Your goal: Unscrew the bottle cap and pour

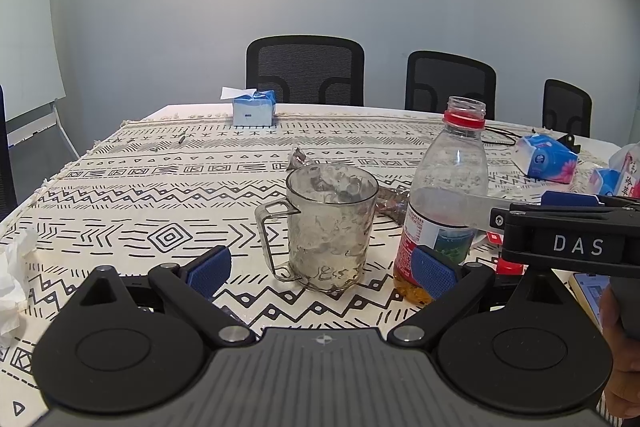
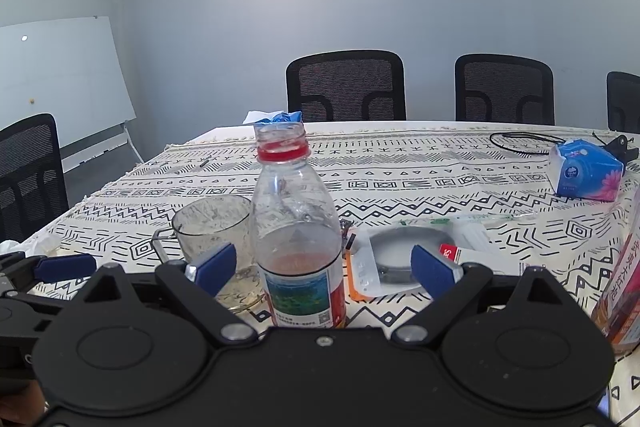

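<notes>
On the patterned tablecloth [image 1: 120, 187], an uncapped clear plastic bottle [image 2: 296, 227] stands beside a clear handled mug [image 1: 330, 227].
Left gripper [image 1: 322, 273] and right gripper [image 2: 324, 267] both spread apart, holding nothing.

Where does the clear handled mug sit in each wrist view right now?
Left wrist view: mug at centre, just left of the open bottle.
Right wrist view: mug left of centre, partly behind the bottle and a blue finger pad.
Shared landmark: the bottle's red neck ring.
</notes>
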A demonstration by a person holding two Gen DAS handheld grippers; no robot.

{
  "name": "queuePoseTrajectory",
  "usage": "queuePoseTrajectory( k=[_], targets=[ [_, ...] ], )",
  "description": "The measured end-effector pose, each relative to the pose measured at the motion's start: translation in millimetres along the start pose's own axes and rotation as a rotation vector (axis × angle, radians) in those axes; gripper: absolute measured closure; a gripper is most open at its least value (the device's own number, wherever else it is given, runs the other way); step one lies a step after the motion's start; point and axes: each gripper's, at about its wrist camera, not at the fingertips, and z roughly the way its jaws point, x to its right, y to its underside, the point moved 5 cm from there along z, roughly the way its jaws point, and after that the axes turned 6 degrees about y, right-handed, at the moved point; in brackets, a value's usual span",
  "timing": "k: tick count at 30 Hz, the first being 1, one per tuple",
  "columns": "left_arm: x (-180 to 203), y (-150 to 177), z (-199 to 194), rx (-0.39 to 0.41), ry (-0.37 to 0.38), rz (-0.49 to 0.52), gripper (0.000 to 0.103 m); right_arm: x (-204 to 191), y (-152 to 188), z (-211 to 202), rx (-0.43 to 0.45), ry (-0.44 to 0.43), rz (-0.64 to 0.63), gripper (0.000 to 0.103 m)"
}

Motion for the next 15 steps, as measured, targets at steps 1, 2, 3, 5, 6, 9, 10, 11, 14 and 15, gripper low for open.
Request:
queuePoseTrajectory(
  k=[1, 2, 3, 5, 6, 9, 10, 11, 14, 15],
  targets=[
    [0.1, 0.0, 0.0, 0.001, 0.0, 0.0, 0.005, 0.0, -0.2, 0.1, -0.001, -0.002, 0.003, 0.008],
    [1.0, 1.7, -1.7, 0.002, 0.001, 0.002, 0.005, 0.0, -0.4, 0.1, -0.002, -0.004, 0.007, 0.008],
    [1.7, 3.1, -3.0, 0.003, 0.002, 0.003, 0.005, 0.0, -0.6, 0.2, -0.002, -0.003, 0.009, 0.008],
    [1.7, 3.2, -1.3, 0.002, 0.003, 0.005, 0.005, 0.8, -1.7, 1.2, 0.001, 0.0, 0.01, 0.008],
    [1.3, 3.3, 2.2, -0.003, 0.005, 0.011, 0.005, 1.7, -2.6, 2.3, 0.005, 0.003, 0.01, 0.008],
    [0.2, 3.5, 12.9, -0.018, 0.008, 0.027, 0.005, 4.5, -5.4, 5.7, 0.014, 0.01, 0.012, 0.008],
    [-0.2, 3.6, 16.4, -0.023, 0.009, 0.032, 0.005, 5.5, -6.4, 6.9, 0.017, 0.013, 0.012, 0.008],
    [-0.7, 3.9, 19.5, -0.029, 0.01, 0.037, 0.005, 6.4, -7.3, 8.0, 0.02, 0.015, 0.013, 0.008],
    [-4.4, 5.5, 27.1, -0.06, 0.031, 0.035, 0.005, 8.1, -8.7, 8.1, 0.028, 0.018, 0.017, 0.008],
    [-4.6, 5.3, 30.3, -0.071, 0.049, 0.032, 0.005, 10.8, -6.9, 4.4, 0.03, 0.006, 0.023, 0.008]
  ],
)
